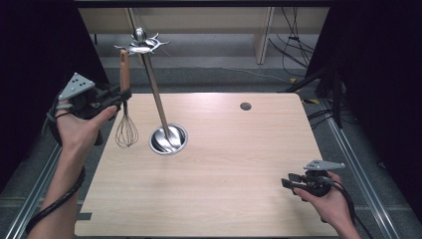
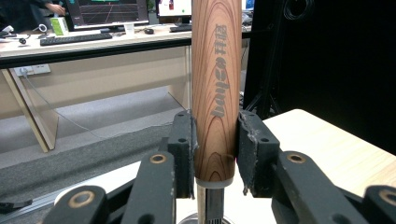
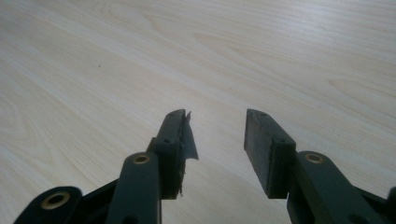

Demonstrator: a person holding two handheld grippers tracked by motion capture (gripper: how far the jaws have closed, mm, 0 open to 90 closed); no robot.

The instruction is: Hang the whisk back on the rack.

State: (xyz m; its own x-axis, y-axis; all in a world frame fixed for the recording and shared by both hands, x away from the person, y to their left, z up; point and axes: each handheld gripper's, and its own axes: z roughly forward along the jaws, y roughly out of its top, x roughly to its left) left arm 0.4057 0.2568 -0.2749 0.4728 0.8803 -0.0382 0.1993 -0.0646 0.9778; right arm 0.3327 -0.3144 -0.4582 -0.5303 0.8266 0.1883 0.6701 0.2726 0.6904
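Near the table's far-left corner, the left gripper (image 1: 121, 97) is clamped on the wooden handle of a whisk (image 1: 125, 107), both pads tight against the wood; the whisk hangs upright with its wire head just above the tabletop, close beside the left edge. Just right of it stands a steel utensil stand (image 1: 168, 138), its pole leaning far-left to a hook crown. The right gripper (image 1: 288, 180) hovers at the near-right corner, jaws parted, holding nothing. Light wood table (image 1: 224, 164): centre and right bare, cable hole at far edge. Dark curtains flank both sides; grey floor beyond.
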